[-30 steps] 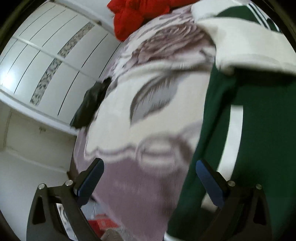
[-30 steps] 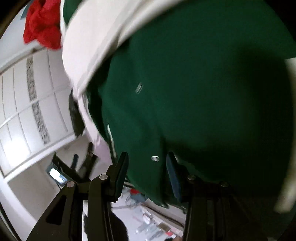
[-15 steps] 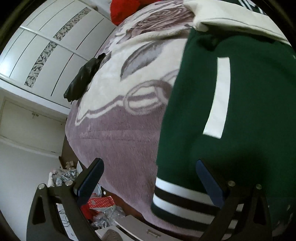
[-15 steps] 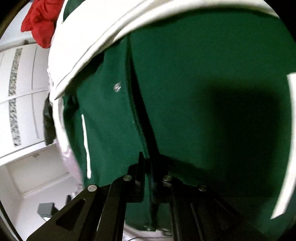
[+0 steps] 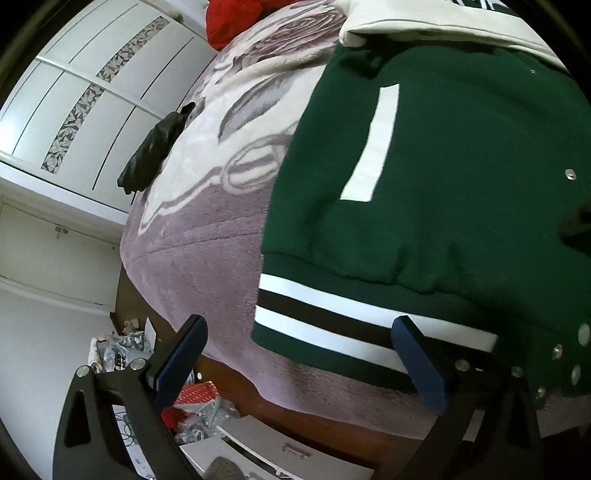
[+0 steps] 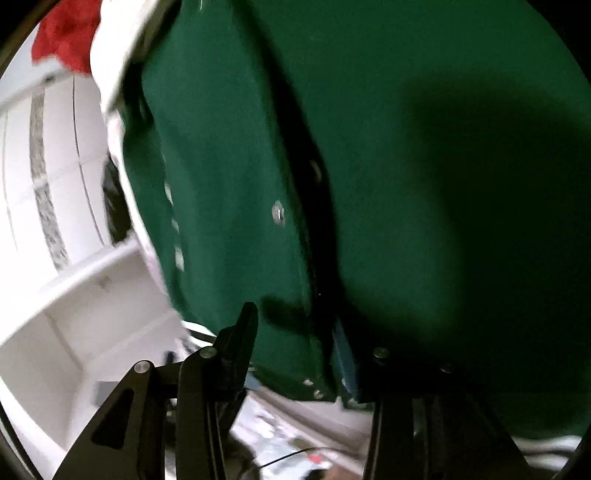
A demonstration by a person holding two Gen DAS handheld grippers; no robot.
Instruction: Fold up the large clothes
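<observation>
A dark green varsity jacket [image 5: 443,184] lies on a bed's mauve and cream floral blanket [image 5: 207,229]. A white sleeve [image 5: 424,26] is folded across its far end. Its black-and-white striped hem [image 5: 332,314] faces me. My left gripper [image 5: 301,363] hovers open just before the hem's left corner, with nothing between its fingers. In the right wrist view the jacket [image 6: 406,184] fills the frame, its snap-button front edge running down the middle. My right gripper [image 6: 295,339] is opening, and the lower front flap of the jacket lies loosely between its fingers.
A red garment [image 5: 236,18] is heaped at the far end of the bed. A black item [image 5: 155,151] hangs over the bed's left edge, next to a white wardrobe [image 5: 74,92]. Floor clutter [image 5: 122,350] and a drawer front [image 5: 288,450] lie below the near edge.
The left gripper drew back along the bed, bringing the striped hem into view. The right gripper shut on the jacket's front edge half a second ago, then opened again and shifted.
</observation>
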